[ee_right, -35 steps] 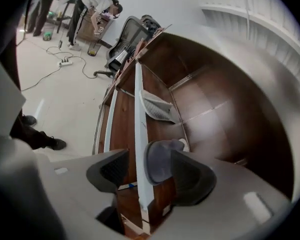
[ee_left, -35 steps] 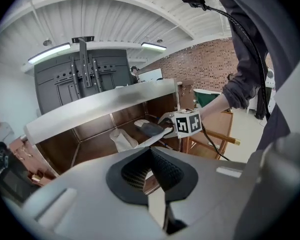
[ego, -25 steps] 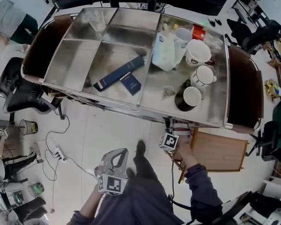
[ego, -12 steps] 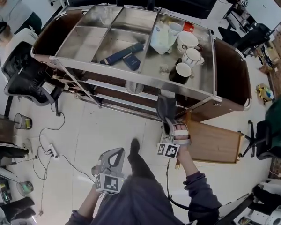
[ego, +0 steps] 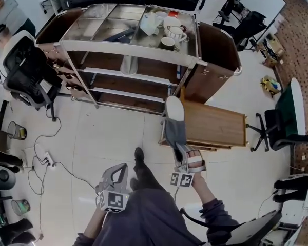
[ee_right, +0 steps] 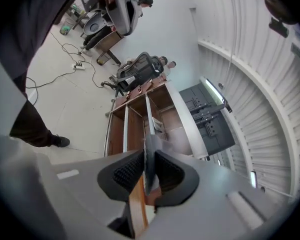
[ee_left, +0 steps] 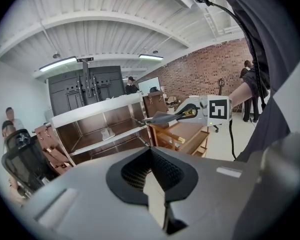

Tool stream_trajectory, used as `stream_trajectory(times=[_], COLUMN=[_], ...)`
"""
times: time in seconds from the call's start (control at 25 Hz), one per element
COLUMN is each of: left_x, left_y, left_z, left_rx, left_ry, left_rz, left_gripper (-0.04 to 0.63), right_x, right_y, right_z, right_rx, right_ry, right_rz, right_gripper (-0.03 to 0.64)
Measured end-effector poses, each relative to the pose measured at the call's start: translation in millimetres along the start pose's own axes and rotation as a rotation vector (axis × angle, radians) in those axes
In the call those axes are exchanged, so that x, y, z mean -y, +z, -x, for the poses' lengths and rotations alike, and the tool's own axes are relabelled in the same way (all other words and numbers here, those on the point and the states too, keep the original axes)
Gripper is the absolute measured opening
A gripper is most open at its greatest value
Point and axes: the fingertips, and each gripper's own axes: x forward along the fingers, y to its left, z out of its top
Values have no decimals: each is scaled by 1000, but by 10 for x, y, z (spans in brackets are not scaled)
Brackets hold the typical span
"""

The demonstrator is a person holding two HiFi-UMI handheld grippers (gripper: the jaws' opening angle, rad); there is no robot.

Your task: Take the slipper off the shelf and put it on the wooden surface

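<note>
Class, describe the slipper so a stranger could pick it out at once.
Start at the metal shelf unit, then the low wooden table in front of it. By that table's left edge is the slipper, a long grey sole pinched by the right gripper, the only thing held in the air.

The room is viewed steeply from overhead. The shelf [ego: 128,49], shared by all views, is faced from some way off by cameras on the left tool [ego: 119,170] and right tool [ego: 187,162], the latter rolled sideways.
</note>
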Motion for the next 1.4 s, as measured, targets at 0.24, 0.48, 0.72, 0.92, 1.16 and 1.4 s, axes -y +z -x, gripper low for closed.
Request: stream_trajectory(times=[0.24,0.48,0.72,0.92,1.16,1.4], left_x=[455,890,1265,1505,1691,1854], left_y=[45,164,358,631,818,825], left_z=[102,-36,-417,-757,-977,-947], left_rx=[6,-37,-108,-149,-201,-231], left_ry=[-47,-111,-109,-47,15,45], left_rz=[-37,-60,-69,-44,-28,-6], left_gripper=[15,15,15,15,15,16], right_x=[-426,-829,-1151,-1444,-1783,-1679], right_y=[-775,-1520,-2050,-2537,-2975,-2937], right_z=[563,424,-95,-571,-927,-864], right_rx=[-149,-229,-186,-156,-175,-171], right_ry=[57,169,283,388,546,587], right_rz=[-46,-42,-34,13,14,-233], right_gripper=[71,71,71,82,144,324])
